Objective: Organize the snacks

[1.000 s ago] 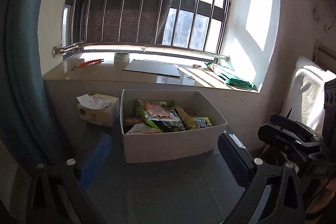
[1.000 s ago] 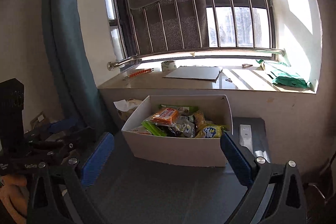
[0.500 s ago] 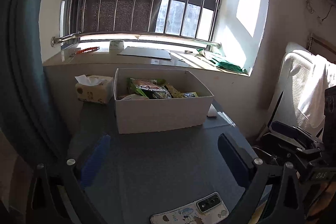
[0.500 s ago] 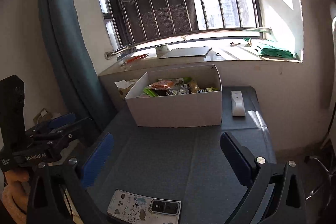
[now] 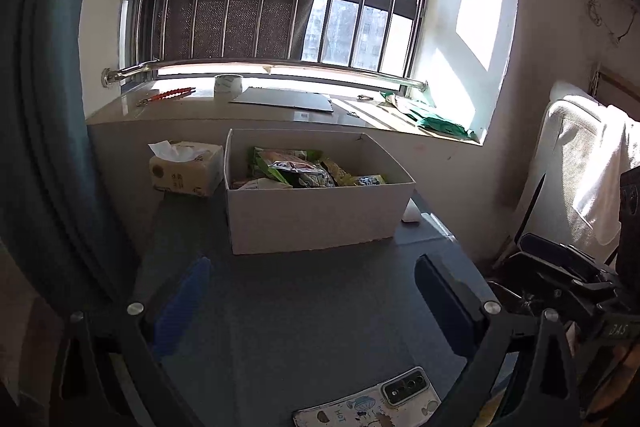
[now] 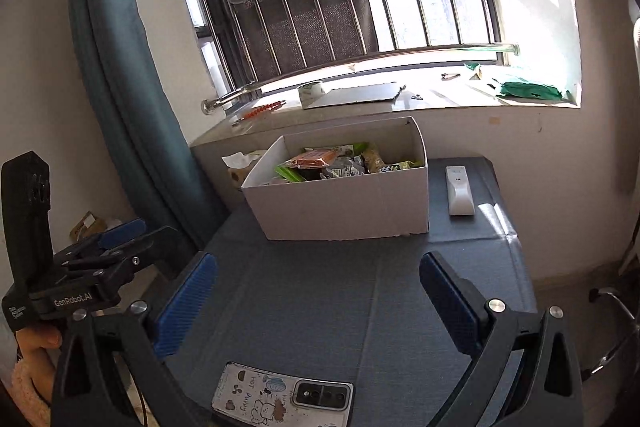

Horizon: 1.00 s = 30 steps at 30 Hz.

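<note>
A white cardboard box (image 5: 320, 215) (image 6: 344, 203) stands at the far end of a grey-blue table, filled with several snack packets (image 5: 298, 171) (image 6: 332, 163). My left gripper (image 5: 316, 291) is open and empty, held back from the box above the table's near part. My right gripper (image 6: 320, 295) is open and empty too, also well short of the box. The left gripper shows at the left edge of the right wrist view (image 6: 116, 239), and the right gripper at the right edge of the left wrist view (image 5: 560, 263).
A phone in a cartoon case (image 6: 284, 399) (image 5: 372, 401) lies at the table's near edge. A white remote (image 6: 459, 190) lies right of the box. A tissue box (image 5: 186, 171) stands left of it. Behind is a windowsill (image 5: 280, 107) with tape and a board.
Both grippers have pulled back from the box, which now looks smaller and farther. The phone at the near edge has come into view. Both stay open.
</note>
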### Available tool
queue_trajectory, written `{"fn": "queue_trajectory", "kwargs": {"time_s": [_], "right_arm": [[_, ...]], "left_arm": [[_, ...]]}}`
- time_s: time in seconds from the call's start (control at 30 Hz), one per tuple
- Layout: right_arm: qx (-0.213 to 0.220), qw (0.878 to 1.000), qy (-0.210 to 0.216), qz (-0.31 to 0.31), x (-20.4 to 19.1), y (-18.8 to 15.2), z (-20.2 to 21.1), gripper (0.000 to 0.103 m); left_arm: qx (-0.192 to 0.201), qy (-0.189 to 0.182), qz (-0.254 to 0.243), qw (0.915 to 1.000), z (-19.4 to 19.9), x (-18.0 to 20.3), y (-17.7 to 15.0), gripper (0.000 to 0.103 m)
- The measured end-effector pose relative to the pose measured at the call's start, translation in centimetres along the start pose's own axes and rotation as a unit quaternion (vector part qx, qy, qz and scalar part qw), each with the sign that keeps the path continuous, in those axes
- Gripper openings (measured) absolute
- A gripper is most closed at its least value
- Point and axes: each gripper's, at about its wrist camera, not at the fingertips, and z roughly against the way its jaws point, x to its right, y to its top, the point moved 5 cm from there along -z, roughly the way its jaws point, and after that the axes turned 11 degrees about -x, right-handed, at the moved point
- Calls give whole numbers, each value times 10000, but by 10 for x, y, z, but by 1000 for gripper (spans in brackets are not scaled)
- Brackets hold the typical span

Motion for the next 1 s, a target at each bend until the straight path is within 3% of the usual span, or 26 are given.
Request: {"fn": "queue_trajectory", "kwargs": {"time_s": [1.0], "right_arm": [[1, 9998, 11, 195, -15, -3, 0, 103]], "left_arm": [[-45, -42, -14, 10000, 1, 0, -5, 103]]}}
